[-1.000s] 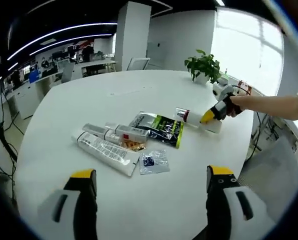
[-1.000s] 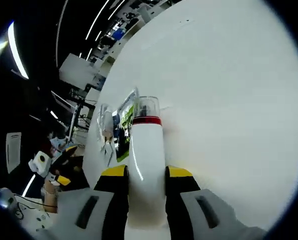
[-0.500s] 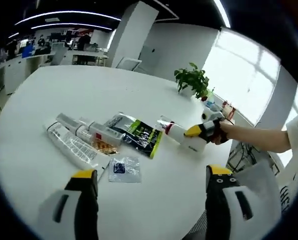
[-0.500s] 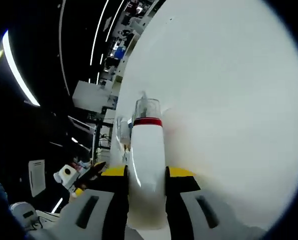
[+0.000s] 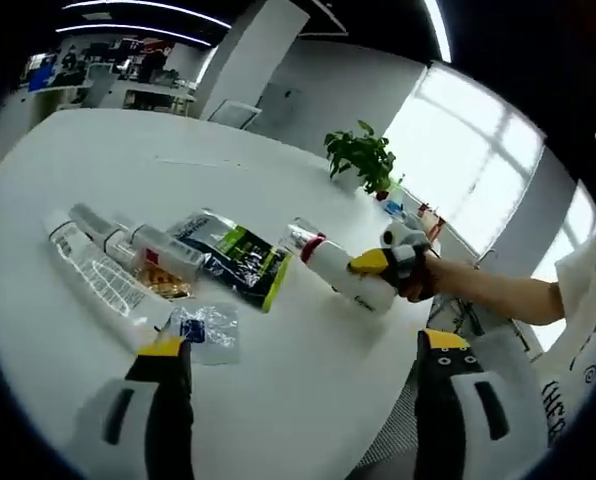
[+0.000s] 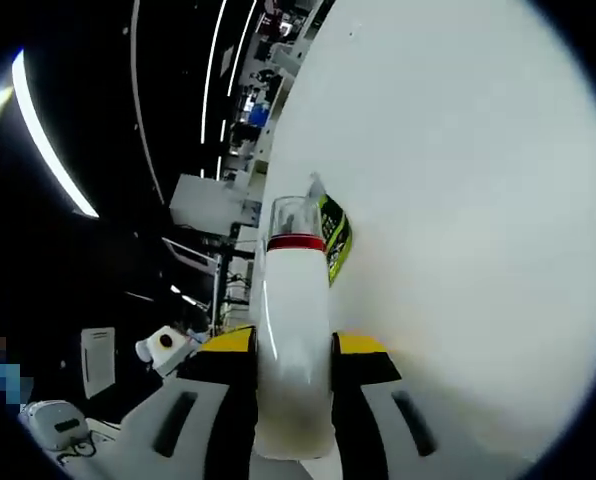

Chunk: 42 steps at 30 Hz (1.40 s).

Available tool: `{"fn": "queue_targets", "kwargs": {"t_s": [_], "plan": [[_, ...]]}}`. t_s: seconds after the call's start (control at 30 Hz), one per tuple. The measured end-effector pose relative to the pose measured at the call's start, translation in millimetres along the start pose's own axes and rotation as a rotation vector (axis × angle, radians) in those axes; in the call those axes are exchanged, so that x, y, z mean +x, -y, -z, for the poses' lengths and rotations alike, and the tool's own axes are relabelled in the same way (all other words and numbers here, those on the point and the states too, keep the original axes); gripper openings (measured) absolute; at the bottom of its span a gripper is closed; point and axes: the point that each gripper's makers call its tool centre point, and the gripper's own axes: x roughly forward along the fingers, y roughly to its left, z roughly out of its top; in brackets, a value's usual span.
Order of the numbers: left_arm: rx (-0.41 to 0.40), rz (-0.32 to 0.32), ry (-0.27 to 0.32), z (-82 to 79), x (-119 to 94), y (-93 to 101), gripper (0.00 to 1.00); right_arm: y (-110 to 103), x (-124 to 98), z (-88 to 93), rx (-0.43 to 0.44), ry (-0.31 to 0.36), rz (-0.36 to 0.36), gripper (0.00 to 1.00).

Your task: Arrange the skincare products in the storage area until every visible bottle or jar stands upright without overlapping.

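My right gripper point(image 6: 292, 352) is shut on a white bottle point(image 6: 295, 340) with a red band and clear cap. From the left gripper view that white bottle point(image 5: 338, 273) hangs tilted above the white table point(image 5: 308, 370), held by the right gripper point(image 5: 390, 265) at the end of a person's arm. On the table lie a long white tube point(image 5: 93, 280), two smaller clear-capped tubes point(image 5: 143, 245), a black and green pouch point(image 5: 233, 260) and a small clear sachet point(image 5: 200, 327). My left gripper point(image 5: 298, 355) stands open above the table's near edge, holding nothing.
A potted green plant point(image 5: 361, 160) stands at the far side of the table, with small items beside it near the window. Office desks and chairs sit in the dim background. The table's edge runs close below my left jaws.
The right gripper has lifted the white bottle and tilted it more upright. The left camera has swung, so the products sit further left in its view.
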Motion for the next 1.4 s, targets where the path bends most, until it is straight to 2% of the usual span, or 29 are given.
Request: {"fn": "queue_targets", "kwargs": {"t_s": [0.1,0.13,0.27,0.5,0.57,0.63,0.77,0.83,1.03,1.1,1.3,1.4], "plan": [[-0.006,0.029,0.03,-6.5,2.3,2.8,0.84,-10.2,3.8,3.4,-0.01,-0.001,-0.023,0.27],[-0.02,0.037,0.063,-12.4,4.4,5.4,0.83,-12.5,4.6,4.2,-0.014,-0.003,-0.028,0.27],[-0.058,0.073,0.097,-22.8,13.0,13.5,0.76,-24.2,8.5,8.5,-0.03,-0.007,-0.057,0.27],[-0.1,0.13,0.118,-30.4,29.5,20.9,0.64,-41.8,16.2,16.5,-0.062,-0.024,-0.096,0.27],[-0.106,0.147,0.147,-37.2,32.8,20.1,0.6,-46.5,17.8,19.3,-0.081,-0.031,-0.109,0.27],[-0.15,0.18,0.175,-44.3,34.7,23.9,0.55,-52.8,18.7,22.5,-0.084,-0.039,-0.131,0.27],[-0.177,0.203,0.208,-52.4,37.6,27.5,0.52,-62.6,20.5,27.1,-0.103,-0.046,-0.158,0.27],[-0.217,0.228,0.235,-57.8,38.6,30.1,0.49,-66.7,21.5,29.3,-0.11,-0.047,-0.173,0.27],[-0.294,0.289,0.256,-59.6,40.8,36.2,0.35,-81.8,25.6,35.2,-0.129,-0.058,-0.22,0.27],[-0.324,0.301,0.274,-60.9,40.6,36.7,0.33,-85.5,27.2,36.8,-0.135,-0.063,-0.231,0.27],[-0.351,0.32,0.306,-65.1,38.5,38.3,0.28,-98.8,32.2,41.7,-0.163,-0.084,-0.27,0.27],[-0.372,0.352,0.317,-68.4,35.4,42.2,0.27,-102.4,32.4,40.7,-0.169,-0.08,-0.29,0.27]]}}
